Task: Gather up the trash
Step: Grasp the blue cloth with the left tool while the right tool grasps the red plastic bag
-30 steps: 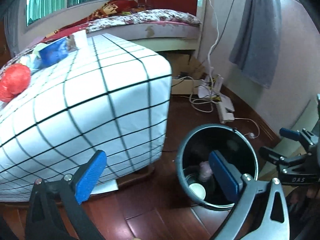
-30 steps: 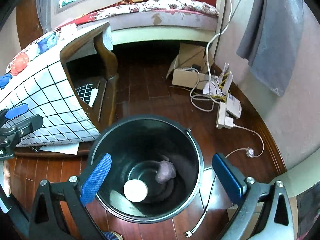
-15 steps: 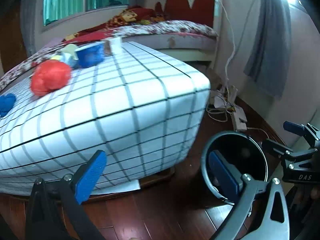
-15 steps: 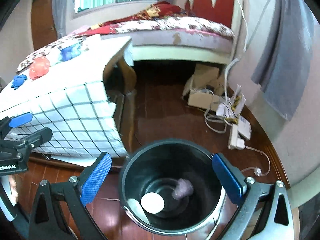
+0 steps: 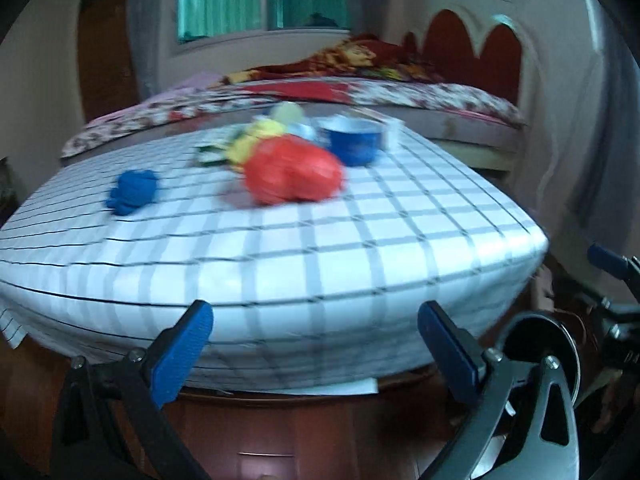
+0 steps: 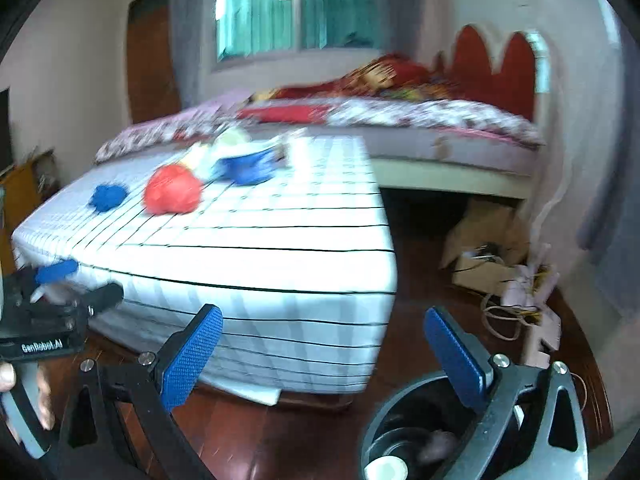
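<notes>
A table with a white checked cloth [image 5: 320, 232] carries trash: a red crumpled bag [image 5: 294, 174], a blue crumpled wad [image 5: 134, 191], a blue bowl [image 5: 352, 140] and yellow scraps [image 5: 256, 140]. They also show in the right wrist view: the red bag [image 6: 173, 195], the blue wad [image 6: 107, 197], the blue bowl [image 6: 248, 168]. A black bin [image 6: 404, 436] stands on the floor at the table's right corner, holding a white disc [image 6: 386, 468] and a greyish lump. My left gripper [image 5: 316, 356] is open and empty before the table's edge. My right gripper [image 6: 324, 356] is open and empty above the bin's left side.
A bed [image 6: 400, 120] with a red headboard stands behind the table. A cardboard box [image 6: 484, 248], cables and power strips [image 6: 532, 312] lie on the wooden floor at the right. A grey curtain hangs on the right wall. The left gripper shows at the left of the right wrist view [image 6: 56, 296].
Both grippers have lifted and tilted up from the bin toward the tabletop. The bin has dropped to the lower right of both views and the trash on the table has come into view.
</notes>
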A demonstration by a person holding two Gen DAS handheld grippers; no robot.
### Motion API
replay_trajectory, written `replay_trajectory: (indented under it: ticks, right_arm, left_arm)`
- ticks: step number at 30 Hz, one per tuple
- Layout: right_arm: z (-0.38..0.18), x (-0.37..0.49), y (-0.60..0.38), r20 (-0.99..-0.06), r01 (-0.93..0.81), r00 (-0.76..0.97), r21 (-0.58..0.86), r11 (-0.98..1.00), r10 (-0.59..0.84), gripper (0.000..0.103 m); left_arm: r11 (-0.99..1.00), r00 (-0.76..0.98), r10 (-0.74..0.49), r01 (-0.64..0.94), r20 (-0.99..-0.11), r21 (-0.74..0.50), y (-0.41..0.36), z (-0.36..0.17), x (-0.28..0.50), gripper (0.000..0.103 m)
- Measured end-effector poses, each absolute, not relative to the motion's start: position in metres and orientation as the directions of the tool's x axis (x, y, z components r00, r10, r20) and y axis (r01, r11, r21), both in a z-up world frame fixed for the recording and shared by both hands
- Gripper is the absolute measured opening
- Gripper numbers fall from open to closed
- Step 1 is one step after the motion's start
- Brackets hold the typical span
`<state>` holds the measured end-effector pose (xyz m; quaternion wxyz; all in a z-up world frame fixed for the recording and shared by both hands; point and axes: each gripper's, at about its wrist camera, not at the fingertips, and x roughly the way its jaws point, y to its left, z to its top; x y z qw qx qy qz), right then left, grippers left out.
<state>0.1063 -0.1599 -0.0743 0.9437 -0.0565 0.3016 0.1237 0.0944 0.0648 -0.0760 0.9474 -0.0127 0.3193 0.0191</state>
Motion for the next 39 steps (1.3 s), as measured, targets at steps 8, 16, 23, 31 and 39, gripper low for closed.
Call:
replay_trajectory:
  ticks: [8,16,23,31,39]
  right_arm:
    - [-0.052,0.152,-0.055,-0.566,-0.465,0.742,-0.048,0.884,0.36,0.102]
    - [-0.072,0.218,0.022,-0.665,-0.527,0.666,-0.101,0.844,0.337,0.093]
    - [-0.09,0.268,0.044,-0.723,-0.533,0.616,-0.089,0.841,0.314,0.082]
    - [-0.094,0.289,0.066,-0.747,-0.546,0.569,-0.029,0.837,0.345,0.063]
    - [-0.096,0.278,0.048,-0.737,-0.523,0.55,0.062,0.85,0.392,0.039]
  left_arm:
    - [0.981,0.815,0.154,-0.194,-0.559,-0.013,0.149,-0.056,0.111,0.102]
    - [0.96,0.775,0.199,-0.276,-0.601,-0.038,0.219,-0.069,0.161,0.094]
    - [0.954,0.732,0.216,-0.3,-0.646,-0.021,0.257,-0.082,0.221,0.084]
    - [0.968,0.693,0.145,-0.249,-0.706,-0.045,0.265,-0.094,0.255,0.064]
    - [0.977,0.705,0.112,-0.207,-0.7,-0.053,0.258,-0.093,0.253,0.042]
